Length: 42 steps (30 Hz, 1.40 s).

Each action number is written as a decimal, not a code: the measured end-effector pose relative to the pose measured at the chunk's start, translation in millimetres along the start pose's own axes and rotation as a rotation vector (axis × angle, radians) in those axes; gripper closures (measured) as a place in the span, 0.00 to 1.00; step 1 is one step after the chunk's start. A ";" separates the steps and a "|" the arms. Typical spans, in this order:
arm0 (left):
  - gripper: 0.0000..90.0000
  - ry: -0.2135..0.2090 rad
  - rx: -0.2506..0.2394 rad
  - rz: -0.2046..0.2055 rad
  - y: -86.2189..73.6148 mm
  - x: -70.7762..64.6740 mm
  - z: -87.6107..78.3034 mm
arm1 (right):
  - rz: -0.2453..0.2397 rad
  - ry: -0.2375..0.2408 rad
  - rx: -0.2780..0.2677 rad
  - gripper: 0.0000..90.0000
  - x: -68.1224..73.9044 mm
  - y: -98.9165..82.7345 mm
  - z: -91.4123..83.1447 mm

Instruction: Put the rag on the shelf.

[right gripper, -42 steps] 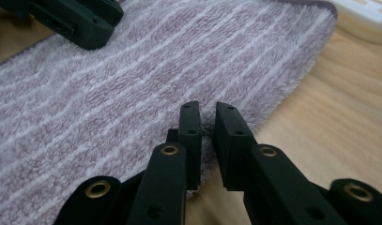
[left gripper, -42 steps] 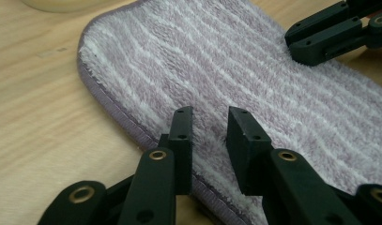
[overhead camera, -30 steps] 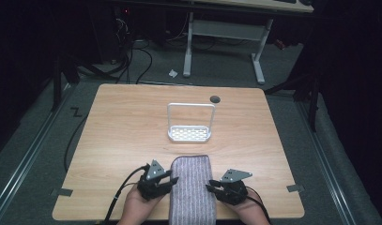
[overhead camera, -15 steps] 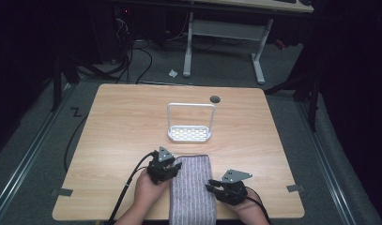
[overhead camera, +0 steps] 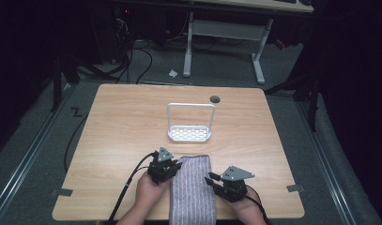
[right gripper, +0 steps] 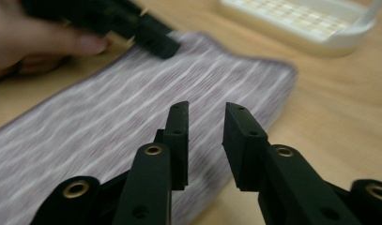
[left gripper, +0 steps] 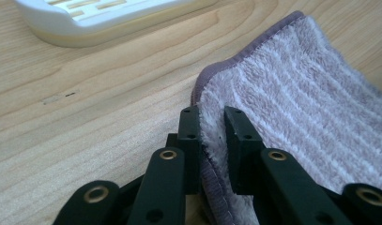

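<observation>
A folded, striped lilac towel (overhead camera: 191, 187) lay lengthwise at the near edge of the wooden worktop (overhead camera: 118, 122), between a person's two hand-held tongs. The left tongs (overhead camera: 172, 166) had just been closing and were clamped on the towel's left hem near its far corner; in the left gripper view the hem (left gripper: 212, 140) stood pinched between the two black jaws, pile bulging on either side. The left hand (overhead camera: 151, 190) gripped the tool from below, its cable (overhead camera: 127, 187) trailing off the worktop's near edge. The right tongs (overhead camera: 214, 180) hovered at the towel's right edge, their jaws having just been opening a little; the right gripper view showed them apart with nothing pressed between them, the towel (right gripper: 109, 126) lying under and beyond them. A white slatted tray (overhead camera: 189, 134) with a tall wire handle stood just beyond the towel's far end, apart from it. A round dark grommet (overhead camera: 215, 99) sat near the worktop's far edge.
</observation>
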<state>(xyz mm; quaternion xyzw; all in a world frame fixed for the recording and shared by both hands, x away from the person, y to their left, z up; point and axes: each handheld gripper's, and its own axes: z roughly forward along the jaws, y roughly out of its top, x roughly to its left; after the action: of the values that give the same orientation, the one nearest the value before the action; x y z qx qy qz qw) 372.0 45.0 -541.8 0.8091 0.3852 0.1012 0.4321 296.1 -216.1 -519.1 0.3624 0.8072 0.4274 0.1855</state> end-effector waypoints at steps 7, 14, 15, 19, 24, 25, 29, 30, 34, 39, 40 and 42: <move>0.86 -0.003 -0.003 -0.014 -0.5 1.1 -0.6 | 0.082 -0.136 0.012 0.64 -27.6 33.6 37.9; 0.86 -0.008 -0.005 -0.029 -0.8 2.7 -1.0 | 0.128 -0.148 0.101 0.66 -37.7 37.2 63.4; 0.86 -0.011 -0.004 -0.032 -0.8 3.1 -1.2 | 0.133 -0.151 0.113 0.66 -37.8 34.6 64.7; 0.86 -0.016 -0.005 -0.045 -0.9 4.3 -1.3 | 0.162 -0.131 0.129 0.66 -39.7 24.7 62.9; 0.86 -0.016 -0.005 -0.048 -0.9 4.4 -1.2 | 0.138 -0.128 0.095 0.72 -32.5 15.7 58.5; 0.86 -0.016 -0.006 -0.049 -0.9 4.4 -1.2 | 0.142 -0.127 0.095 0.77 -31.8 15.5 58.3; 0.86 -0.028 -0.004 -0.065 -0.3 5.9 -1.1 | 0.115 -0.118 0.106 0.91 -26.6 17.2 59.3; 0.86 -0.033 -0.002 -0.074 0.0 6.6 -1.1 | 0.105 -0.123 0.111 0.92 -25.4 18.1 59.5; 0.87 -0.046 -0.012 -0.087 0.3 7.6 -3.6 | 0.128 -0.143 0.074 0.93 -23.4 20.0 54.4; 0.87 -0.049 -0.051 -0.081 -2.3 -1.4 -7.5 | 0.094 -0.172 0.043 0.93 -17.8 18.2 48.7; 0.87 -0.063 -0.060 -0.086 -3.3 -3.0 -8.7 | 0.088 -0.179 0.026 0.93 -17.4 17.1 46.2; 0.87 -0.072 -0.088 -0.086 -5.3 -7.2 -12.4 | 0.079 -0.189 -0.001 0.93 -15.1 14.8 40.7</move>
<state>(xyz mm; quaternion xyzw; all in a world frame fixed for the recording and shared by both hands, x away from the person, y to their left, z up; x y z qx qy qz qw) 358.1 49.3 -537.3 0.7750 0.3991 0.0700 0.4850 337.2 -199.2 -530.0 0.4326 0.7709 0.3987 0.2441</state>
